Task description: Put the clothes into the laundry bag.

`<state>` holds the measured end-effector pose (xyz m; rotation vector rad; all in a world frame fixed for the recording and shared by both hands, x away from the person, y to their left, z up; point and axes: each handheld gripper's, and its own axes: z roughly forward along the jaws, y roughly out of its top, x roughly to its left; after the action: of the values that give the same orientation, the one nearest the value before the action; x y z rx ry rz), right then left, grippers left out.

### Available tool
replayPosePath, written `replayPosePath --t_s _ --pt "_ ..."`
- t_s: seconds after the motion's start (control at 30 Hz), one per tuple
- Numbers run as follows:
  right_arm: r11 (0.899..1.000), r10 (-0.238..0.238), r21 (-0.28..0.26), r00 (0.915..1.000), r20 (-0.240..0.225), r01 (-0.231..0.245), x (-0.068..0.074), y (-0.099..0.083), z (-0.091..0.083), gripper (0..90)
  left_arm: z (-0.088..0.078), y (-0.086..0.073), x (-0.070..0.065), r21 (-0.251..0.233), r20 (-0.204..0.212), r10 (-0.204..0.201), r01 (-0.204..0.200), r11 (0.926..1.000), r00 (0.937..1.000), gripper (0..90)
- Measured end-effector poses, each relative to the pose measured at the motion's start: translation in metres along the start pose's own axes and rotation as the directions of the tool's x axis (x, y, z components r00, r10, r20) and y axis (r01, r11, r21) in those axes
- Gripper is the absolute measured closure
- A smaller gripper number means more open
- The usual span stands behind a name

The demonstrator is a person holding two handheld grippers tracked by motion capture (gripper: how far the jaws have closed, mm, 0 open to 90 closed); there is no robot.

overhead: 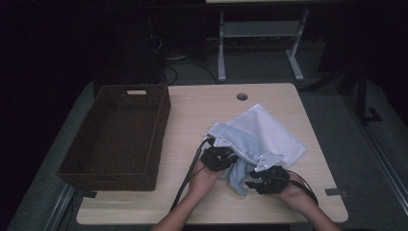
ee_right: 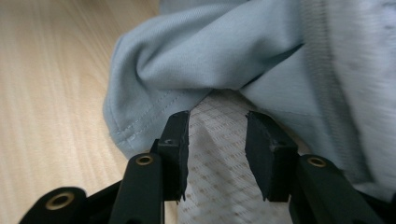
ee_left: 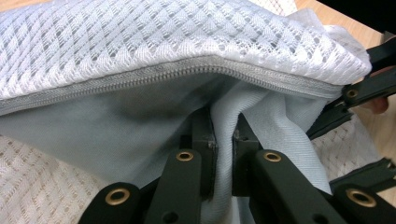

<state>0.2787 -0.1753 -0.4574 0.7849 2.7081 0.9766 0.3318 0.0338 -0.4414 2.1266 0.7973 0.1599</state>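
Wicker basket [overhead: 118,137] sits at the left of the wooden table [overhead: 202,106], dark brown, oblong, with a handle slot in its far wall. It stands well apart from the hands.

Right of it, near the front middle of the table, lies a white mesh laundry bag [overhead: 262,130] with a grey zipper [ee_left: 154,74] along its mouth. A pale blue-grey garment [overhead: 238,179] hangs partly out of that mouth toward the person.

The left gripper [overhead: 217,158] is at the bag's near left corner. In the left gripper view its jaws are pressed together on a fold of the garment [ee_left: 224,126] just below the zipper, with the mesh [ee_left: 140,32] arching over the top and the cloth pinched tight between the pads.

Farther right, the right gripper [overhead: 265,182] rests low at the bag's near edge, beside the hanging cloth. In the right gripper view its jaws stand apart with nothing clamped; between the pads shows a stretch of the mesh bag [ee_right: 217,154] lying on the table, and the garment's hemmed edge [ee_right: 140,126] bunches just beyond the tips [ee_right: 215,135]. Bare wood [ee_right: 51,93] shows to the left of the cloth.
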Motion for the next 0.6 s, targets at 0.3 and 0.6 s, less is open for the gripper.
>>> replayPosePath --t_s 0.3,0.6 --pt "1.000 0.008 0.019 0.9993 0.038 -0.009 -0.002 -0.001 0.004 89.0 0.002 0.002 -0.001 -0.011 -0.016 -0.005 0.005 0.9999 0.9999 84.5" --pt "0.996 -0.067 0.060 0.9961 -0.057 0.070 0.001 -0.003 -0.002 90.0 0.013 0.023 -0.003 -0.077 -0.086 -0.047 0.040 0.9962 0.9952 85.2"
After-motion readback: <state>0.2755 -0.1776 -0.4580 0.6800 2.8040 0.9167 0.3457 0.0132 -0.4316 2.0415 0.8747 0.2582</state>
